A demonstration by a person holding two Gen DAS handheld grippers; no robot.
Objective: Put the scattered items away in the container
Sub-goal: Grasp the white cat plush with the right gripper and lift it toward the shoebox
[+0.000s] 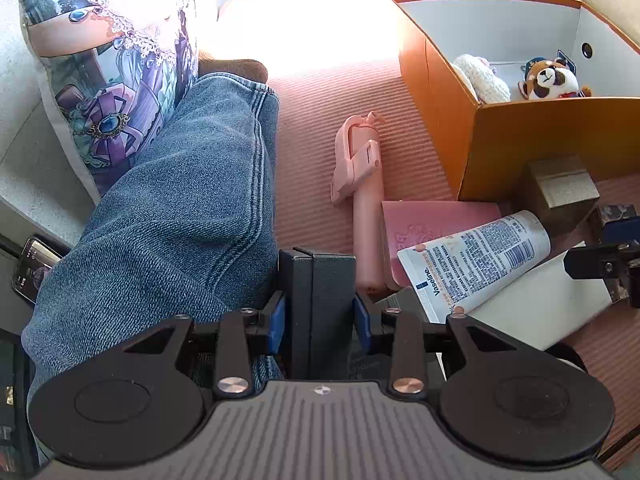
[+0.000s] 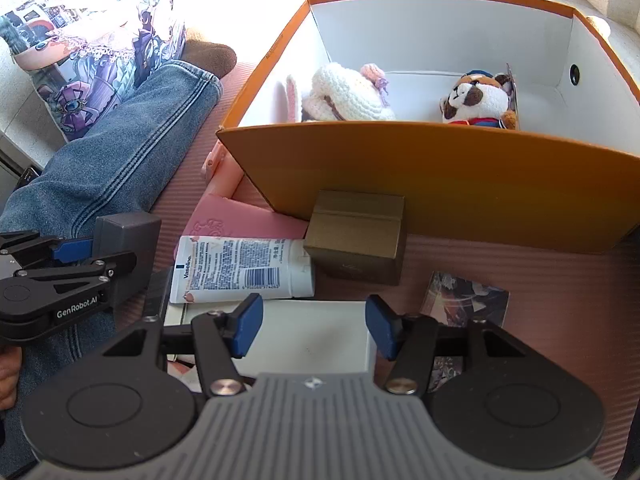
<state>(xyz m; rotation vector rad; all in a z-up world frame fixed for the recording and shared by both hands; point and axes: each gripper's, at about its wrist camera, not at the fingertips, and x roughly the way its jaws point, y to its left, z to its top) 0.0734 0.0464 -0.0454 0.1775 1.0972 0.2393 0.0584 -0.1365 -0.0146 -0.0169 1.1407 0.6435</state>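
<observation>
Clamped in the left hand-held gripper (image 1: 320, 316), the dark grey box (image 1: 322, 300) stands upright, long axis pointing away. Tilted downward, the right hand-held gripper (image 2: 314, 330) hovers with pads apart.

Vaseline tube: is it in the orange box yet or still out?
Still out. The Vaseline tube lies flat on the mat in front of the orange box, beside the gold box; only two plush toys sit inside.

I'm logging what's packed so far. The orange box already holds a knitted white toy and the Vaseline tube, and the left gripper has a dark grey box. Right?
Not the tube. The Vaseline tube lies on the mat outside the orange box; a plush panda sits inside with the knitted white toy, as the right wrist view shows. The left gripper does hold the dark grey box.
</observation>
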